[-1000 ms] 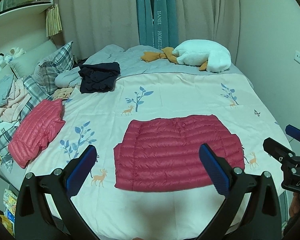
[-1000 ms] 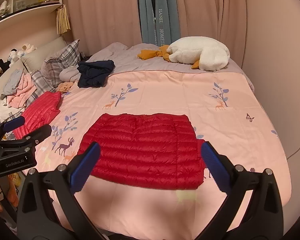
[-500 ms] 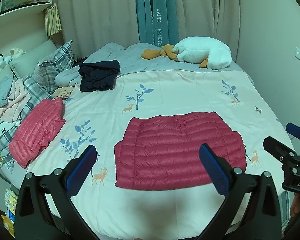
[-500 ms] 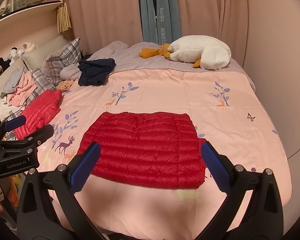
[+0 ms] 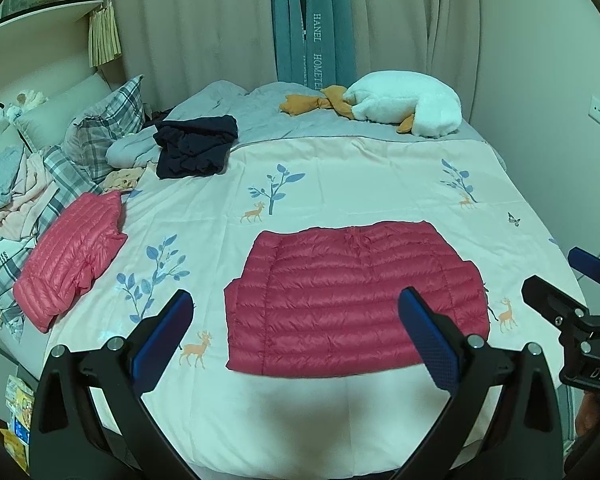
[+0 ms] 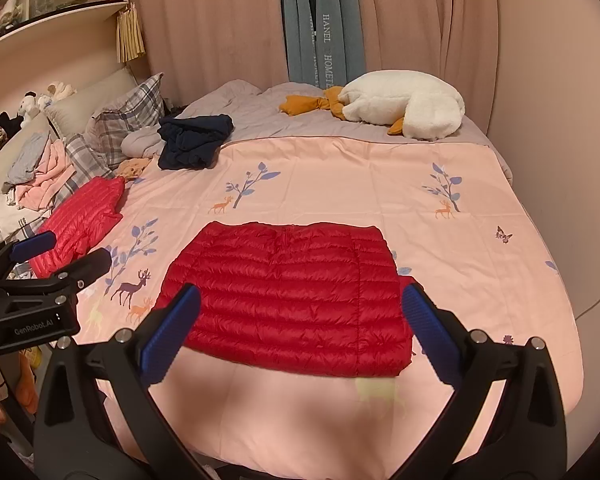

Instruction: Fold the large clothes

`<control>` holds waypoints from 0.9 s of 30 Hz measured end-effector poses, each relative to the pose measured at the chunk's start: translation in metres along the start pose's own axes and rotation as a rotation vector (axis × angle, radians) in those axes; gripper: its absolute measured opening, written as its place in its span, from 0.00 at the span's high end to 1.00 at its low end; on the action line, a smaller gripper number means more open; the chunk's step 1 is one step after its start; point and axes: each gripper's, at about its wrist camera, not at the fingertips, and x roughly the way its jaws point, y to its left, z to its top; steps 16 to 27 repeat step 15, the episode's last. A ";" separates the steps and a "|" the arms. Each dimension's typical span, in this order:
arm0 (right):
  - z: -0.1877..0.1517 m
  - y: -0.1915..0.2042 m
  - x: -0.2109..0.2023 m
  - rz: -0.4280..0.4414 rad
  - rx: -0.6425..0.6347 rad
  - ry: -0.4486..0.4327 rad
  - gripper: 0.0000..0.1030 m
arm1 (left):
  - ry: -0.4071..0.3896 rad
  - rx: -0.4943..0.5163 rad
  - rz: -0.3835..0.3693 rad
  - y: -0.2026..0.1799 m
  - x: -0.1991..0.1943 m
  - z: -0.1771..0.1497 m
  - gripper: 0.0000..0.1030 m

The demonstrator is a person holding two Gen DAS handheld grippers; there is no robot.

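Left wrist view: left tongs [image 5: 296,322] spread wide, empty, above the bed's near edge.
Right wrist view: right tongs [image 6: 300,320] spread wide, empty.
Task garment: red quilted down jacket [image 5: 354,298], folded into a flat rectangle on the pale deer-print bedsheet [image 5: 340,184], just beyond both tongs.
Left of jacket: second pink-red quilted jacket [image 5: 70,262], well apart.
Beyond jacket: crumpled navy garment [image 5: 194,146]; white plush goose [image 5: 406,104] at the bed's far end.

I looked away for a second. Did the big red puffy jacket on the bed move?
No. The red jacket lies in the same spot beside the printed deer on the bedspread.
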 end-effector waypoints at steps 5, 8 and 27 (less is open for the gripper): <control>0.000 0.001 0.000 0.002 -0.001 0.002 0.02 | 0.003 0.000 -0.001 0.000 0.000 -0.001 0.01; 0.000 0.001 0.000 0.002 0.000 0.001 0.02 | 0.003 -0.006 -0.001 0.000 0.000 -0.001 0.01; 0.000 0.002 0.000 0.002 0.000 0.002 0.02 | 0.016 -0.006 -0.007 -0.001 0.002 -0.001 0.01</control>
